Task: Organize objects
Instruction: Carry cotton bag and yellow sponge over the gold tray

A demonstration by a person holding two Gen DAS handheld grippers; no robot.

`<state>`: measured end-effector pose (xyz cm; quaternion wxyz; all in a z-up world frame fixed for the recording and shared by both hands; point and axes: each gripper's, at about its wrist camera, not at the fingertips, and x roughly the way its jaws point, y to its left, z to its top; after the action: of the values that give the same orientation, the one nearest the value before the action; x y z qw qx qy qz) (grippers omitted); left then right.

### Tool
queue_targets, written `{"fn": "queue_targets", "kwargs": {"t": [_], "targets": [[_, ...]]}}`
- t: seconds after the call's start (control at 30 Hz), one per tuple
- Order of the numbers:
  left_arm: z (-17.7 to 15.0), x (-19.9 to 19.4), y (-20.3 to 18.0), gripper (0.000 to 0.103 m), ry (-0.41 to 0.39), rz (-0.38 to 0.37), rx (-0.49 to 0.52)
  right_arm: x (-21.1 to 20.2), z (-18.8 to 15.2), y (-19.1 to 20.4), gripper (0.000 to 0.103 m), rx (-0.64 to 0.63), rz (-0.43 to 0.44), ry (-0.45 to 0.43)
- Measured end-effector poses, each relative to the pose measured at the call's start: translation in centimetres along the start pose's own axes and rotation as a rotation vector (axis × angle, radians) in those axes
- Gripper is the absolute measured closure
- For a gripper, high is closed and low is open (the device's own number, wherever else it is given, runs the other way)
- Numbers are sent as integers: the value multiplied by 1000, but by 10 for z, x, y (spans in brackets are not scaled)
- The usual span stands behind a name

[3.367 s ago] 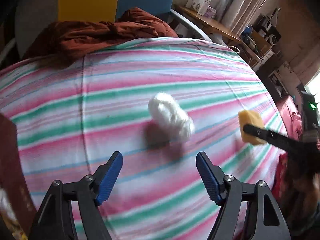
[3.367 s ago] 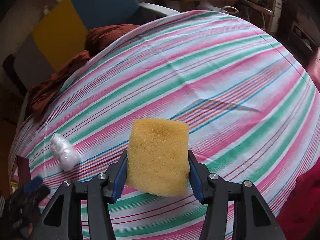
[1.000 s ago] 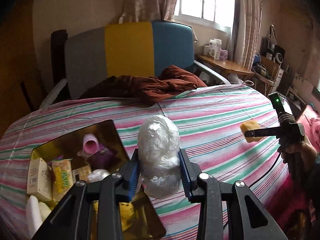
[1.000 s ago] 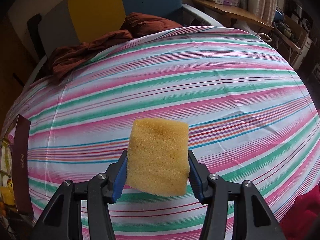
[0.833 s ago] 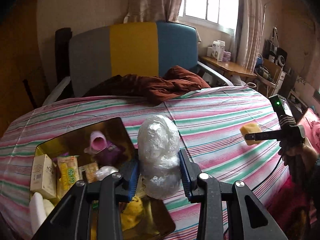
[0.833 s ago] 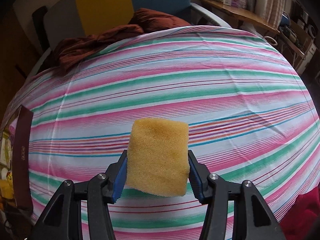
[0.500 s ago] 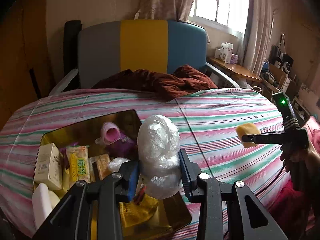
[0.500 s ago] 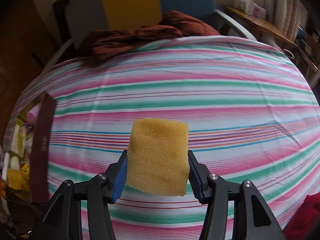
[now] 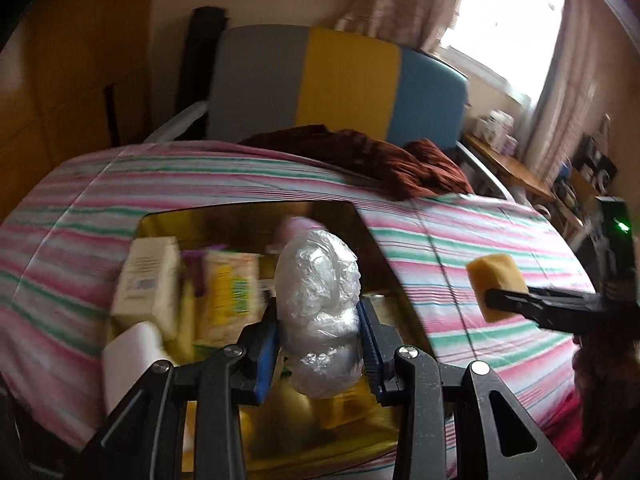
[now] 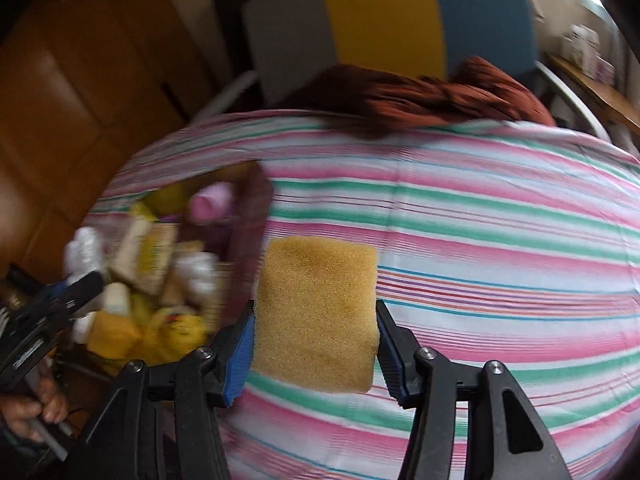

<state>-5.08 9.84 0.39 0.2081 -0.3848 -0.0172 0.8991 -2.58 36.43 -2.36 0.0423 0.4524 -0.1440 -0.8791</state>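
Two grippers, each loaded. Left gripper (image 9: 319, 350): blue pads closed narrow on the lower half of a crumpled clear plastic bag bundle (image 9: 318, 304), which is squeezed in at the waist and held upright above the near part of an open gold-lined box (image 9: 248, 216). Right gripper (image 10: 316, 346): pads pressed flat against both sides of a yellow rectangular foam sponge (image 10: 316, 316), held in the air over the striped pink, green and white bedcover (image 10: 480, 240), just beside the box's right wall. Box contents: cream carton (image 9: 146, 276), yellow-green packet (image 9: 232, 284), pink cap (image 10: 210, 202), others blurred. Risks, as judged: the slick bundle may slip or unfurl from the light pinch before release; the crowded box may leave it perched and rolling out; the two grippers, converging on one box, may collide.
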Motion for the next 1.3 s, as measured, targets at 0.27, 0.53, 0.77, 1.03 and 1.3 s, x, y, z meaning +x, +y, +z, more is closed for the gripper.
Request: {"fn": "queue_targets", "kwargs": {"t": [0.27,0.53,0.77,1.03,1.3], "targets": [[-1,-10,54,66,-1,36,-131,19,8,68,48,-113,119,6],[-2,-3,59,66,12,-8,-150,44,20,95,48,-143,143,26],[-1,11,51,66,40,-20,-132,51,26,106,48,-159,158,42],[3,19,52,66,39,-3,-123,61,23,111,48,-143,180,66],[0,27,57,57,62,11,-155,87,13,120,42,-105,284,152]]}}
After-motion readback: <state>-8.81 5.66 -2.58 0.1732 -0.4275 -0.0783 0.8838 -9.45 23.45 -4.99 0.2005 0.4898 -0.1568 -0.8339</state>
